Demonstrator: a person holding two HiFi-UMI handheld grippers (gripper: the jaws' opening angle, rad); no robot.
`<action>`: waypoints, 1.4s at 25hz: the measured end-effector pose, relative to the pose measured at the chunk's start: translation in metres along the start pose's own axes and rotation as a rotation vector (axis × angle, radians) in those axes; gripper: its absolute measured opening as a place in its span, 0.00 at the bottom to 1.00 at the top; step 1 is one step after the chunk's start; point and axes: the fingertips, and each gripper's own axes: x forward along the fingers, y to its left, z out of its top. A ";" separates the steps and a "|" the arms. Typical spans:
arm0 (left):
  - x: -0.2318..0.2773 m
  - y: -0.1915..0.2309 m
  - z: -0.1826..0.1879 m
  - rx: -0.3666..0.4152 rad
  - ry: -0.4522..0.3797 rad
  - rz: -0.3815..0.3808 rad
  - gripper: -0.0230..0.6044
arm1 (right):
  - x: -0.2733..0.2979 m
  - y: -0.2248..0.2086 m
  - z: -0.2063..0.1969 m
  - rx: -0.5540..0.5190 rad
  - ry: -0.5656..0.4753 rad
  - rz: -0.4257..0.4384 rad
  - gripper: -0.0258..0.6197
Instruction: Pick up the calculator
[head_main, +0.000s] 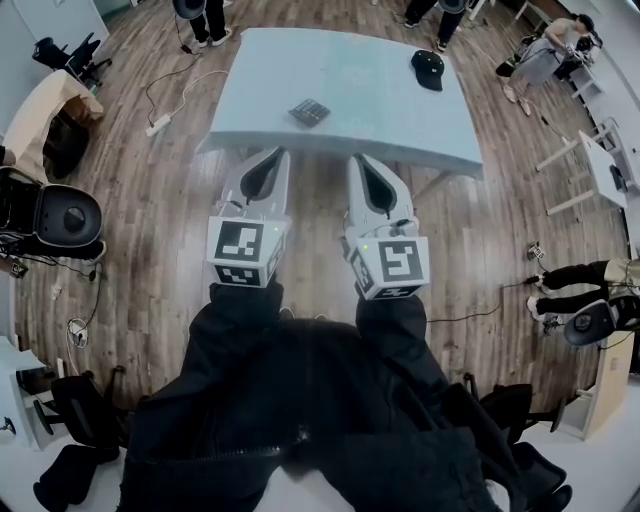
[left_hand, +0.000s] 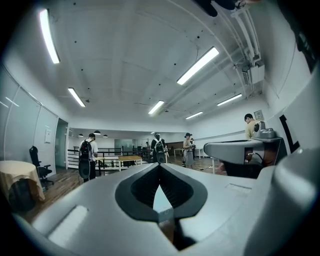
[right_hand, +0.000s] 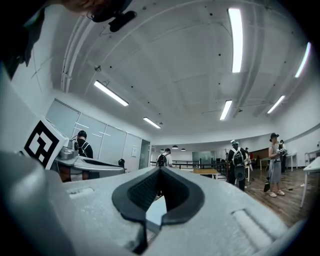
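The calculator (head_main: 309, 111), small, dark and square, lies flat on the pale blue table (head_main: 400, 120), a little left of the table's middle and near its front edge. My two grippers hang side by side over the wooden floor, short of the table's front edge and pointing toward it. The left gripper (head_main: 268, 154) is shut with nothing in it, its tips meeting (left_hand: 159, 165). The right gripper (head_main: 362, 158) is shut and empty as well (right_hand: 160, 169). The calculator does not show in either gripper view. Both views look level across the room.
A black cap (head_main: 428, 68) lies on the table's far right. A power strip (head_main: 159, 125) and cables lie on the floor at left. Office chairs (head_main: 60, 215) stand left, white desks (head_main: 600, 160) right. Several people stand around the room.
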 end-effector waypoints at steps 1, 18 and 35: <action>0.001 0.000 -0.001 0.001 0.001 -0.002 0.03 | 0.000 0.000 -0.001 0.000 0.003 -0.001 0.04; -0.013 0.030 -0.022 -0.042 0.030 -0.008 0.03 | 0.015 0.033 -0.022 -0.007 0.036 0.015 0.04; -0.028 0.066 -0.055 -0.095 0.075 -0.024 0.03 | 0.028 0.063 -0.043 -0.029 0.060 -0.004 0.04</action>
